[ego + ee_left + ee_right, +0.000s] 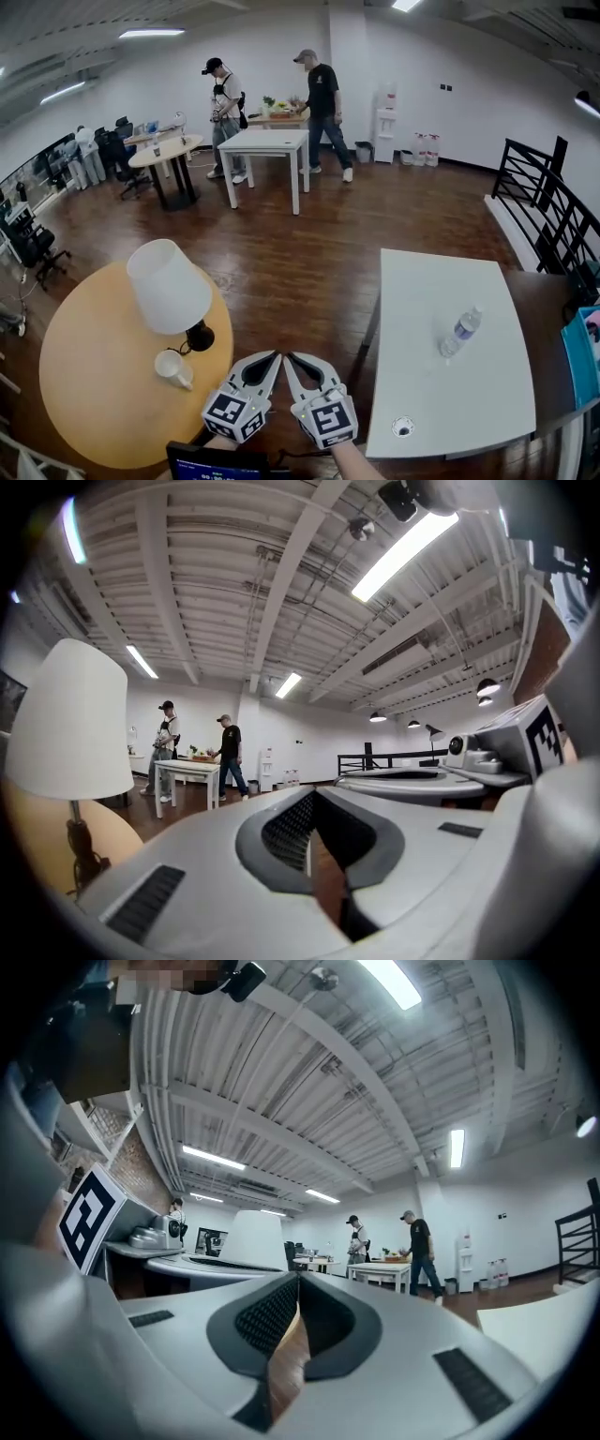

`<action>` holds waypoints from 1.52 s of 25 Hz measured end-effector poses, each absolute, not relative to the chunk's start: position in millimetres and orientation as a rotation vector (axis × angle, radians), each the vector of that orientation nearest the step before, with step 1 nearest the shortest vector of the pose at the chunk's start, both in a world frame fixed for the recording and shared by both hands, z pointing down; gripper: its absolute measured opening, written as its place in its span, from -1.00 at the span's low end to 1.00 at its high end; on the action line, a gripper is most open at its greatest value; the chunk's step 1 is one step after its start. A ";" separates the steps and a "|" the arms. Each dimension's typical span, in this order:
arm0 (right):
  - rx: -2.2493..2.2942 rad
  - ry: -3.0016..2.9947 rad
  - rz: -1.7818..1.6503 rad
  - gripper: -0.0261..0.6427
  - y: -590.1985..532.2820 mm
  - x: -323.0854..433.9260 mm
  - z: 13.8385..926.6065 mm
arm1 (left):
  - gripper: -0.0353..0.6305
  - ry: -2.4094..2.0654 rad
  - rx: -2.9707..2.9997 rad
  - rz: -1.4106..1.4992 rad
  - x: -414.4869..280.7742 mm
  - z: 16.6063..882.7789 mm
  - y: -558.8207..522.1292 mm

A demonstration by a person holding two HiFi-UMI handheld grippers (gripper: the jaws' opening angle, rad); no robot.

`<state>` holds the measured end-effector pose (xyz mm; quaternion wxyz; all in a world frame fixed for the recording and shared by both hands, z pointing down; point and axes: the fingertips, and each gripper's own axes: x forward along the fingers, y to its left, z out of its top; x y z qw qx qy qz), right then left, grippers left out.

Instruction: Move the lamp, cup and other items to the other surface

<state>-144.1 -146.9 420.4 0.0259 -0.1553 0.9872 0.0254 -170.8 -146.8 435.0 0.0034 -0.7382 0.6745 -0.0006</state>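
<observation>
While nothing is yet being carried, the left gripper (273, 355) and the right gripper (288, 357) are hovering side by side between the two tables, each with jaws clenched together on nothing. The lamp (169, 286) and the cup (172, 367) are standing close together on the round wooden table (84, 403), so the task is judged to be sitting at its very start. The next move is likely calling for jaws parting and a reach left toward the lamp stem or the cup. Only the head view is showing the cup, plus the white table (441, 412) with a bottle (461, 331) lying on it; the left gripper view is giving just the lampshade and stem at its left edge
</observation>
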 end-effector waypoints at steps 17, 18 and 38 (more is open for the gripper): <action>-0.281 3.035 0.066 -0.92 -96.5 -212.0 418.5 | -0.85 2.249 -2.157 0.008 -234.6 428.0 -89.3; -0.267 3.033 0.061 -0.92 -91.9 -217.9 418.0 | -0.85 2.261 -2.146 0.009 -240.6 427.6 -84.1; 0.253 3.374 -0.205 -0.39 46.5 -390.6 583.6 | -0.80 2.817 -1.702 -0.080 -388.5 517.1 134.3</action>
